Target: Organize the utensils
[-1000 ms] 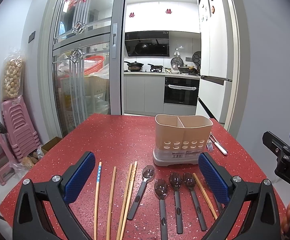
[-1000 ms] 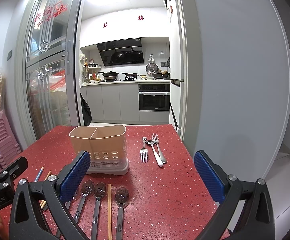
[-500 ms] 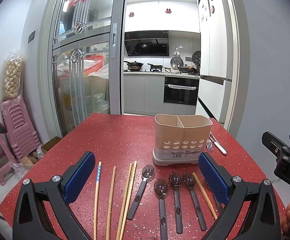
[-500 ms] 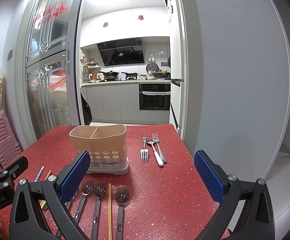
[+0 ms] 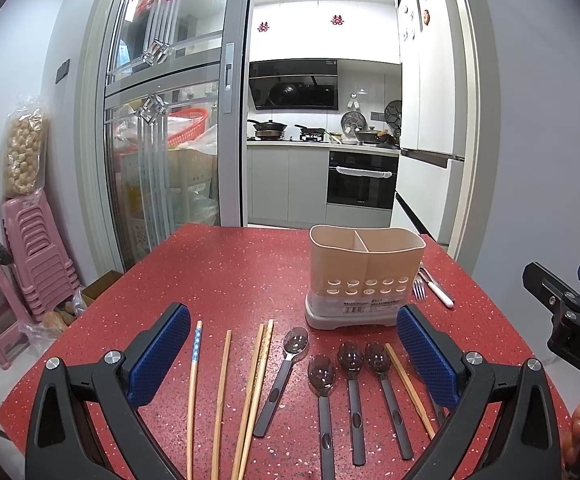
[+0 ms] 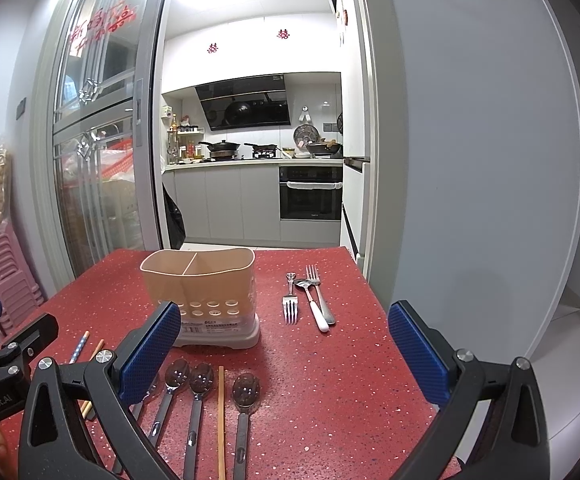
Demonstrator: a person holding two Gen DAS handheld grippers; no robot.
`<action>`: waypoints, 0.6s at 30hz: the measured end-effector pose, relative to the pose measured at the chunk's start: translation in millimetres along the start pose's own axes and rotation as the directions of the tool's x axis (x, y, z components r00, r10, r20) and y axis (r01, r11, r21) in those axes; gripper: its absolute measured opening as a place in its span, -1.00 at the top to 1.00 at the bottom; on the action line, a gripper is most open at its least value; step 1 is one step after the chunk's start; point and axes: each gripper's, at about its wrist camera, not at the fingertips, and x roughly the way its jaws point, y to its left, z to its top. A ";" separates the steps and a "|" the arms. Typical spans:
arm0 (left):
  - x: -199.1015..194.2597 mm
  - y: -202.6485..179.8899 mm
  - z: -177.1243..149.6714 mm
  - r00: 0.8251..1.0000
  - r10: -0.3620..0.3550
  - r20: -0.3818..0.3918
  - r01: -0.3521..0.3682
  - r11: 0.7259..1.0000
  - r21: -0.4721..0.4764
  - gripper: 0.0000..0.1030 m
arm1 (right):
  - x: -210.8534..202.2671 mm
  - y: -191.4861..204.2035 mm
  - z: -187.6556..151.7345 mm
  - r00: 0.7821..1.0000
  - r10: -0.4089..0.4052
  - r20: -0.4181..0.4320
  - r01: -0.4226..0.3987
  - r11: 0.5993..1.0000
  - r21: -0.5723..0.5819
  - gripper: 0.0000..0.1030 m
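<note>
**Ana:** Utensils lie loose on the red speckled table (image 5: 229, 264), none yet in the beige two-compartment holder (image 5: 364, 276), which stands toward the far right corner with both halves empty.

**Ben:** What exactly is laid out?

**Ana:** Along the near edge, from the left: a chopstick with a blue patterned tip (image 5: 193, 372), a plain chopstick (image 5: 222, 384), then a touching pair of chopsticks (image 5: 257, 380). Next come four dark-handled spoons (image 5: 352, 384), bowls pointing toward the holder, and one more chopstick (image 5: 408, 384) just right of them. By the right edge, beside the holder, lie two forks (image 6: 290, 300) and a white-handled spoon (image 6: 314, 306).

**Ben:** And the grippers?

**Ana:** The left gripper (image 5: 290, 360) hovers above the near-edge row, jaws spread wide, gripping nothing. The right gripper (image 6: 285, 356) hangs over the table's near right part, equally wide and empty.

**Ben:** Has anything changed in the last second?

**Ana:** Nothing I can make out. Both views match the earlier ones, and no utensil has shifted. My judgement: sorting hasn't begun, and the first pick is still undecided.
</note>
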 end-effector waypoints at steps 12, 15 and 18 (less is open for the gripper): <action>2.9 -0.4 -0.5 1.000 0.010 -0.009 -0.010 1.000 0.007 -1.00 | 0.9 -0.9 -0.5 1.000 0.000 -0.003 0.000 1.000 0.001 -1.00; 8.9 1.1 -2.1 0.999 0.016 -0.038 -0.016 1.000 0.011 -1.00 | 4.1 -2.0 0.0 1.000 0.017 -0.020 -0.017 1.000 0.004 -1.00; 22.8 8.8 -8.9 0.992 -0.017 -0.123 0.014 1.000 -0.027 -1.00 | 17.5 -5.7 -0.3 0.993 0.075 -0.091 -0.073 0.997 0.021 -1.00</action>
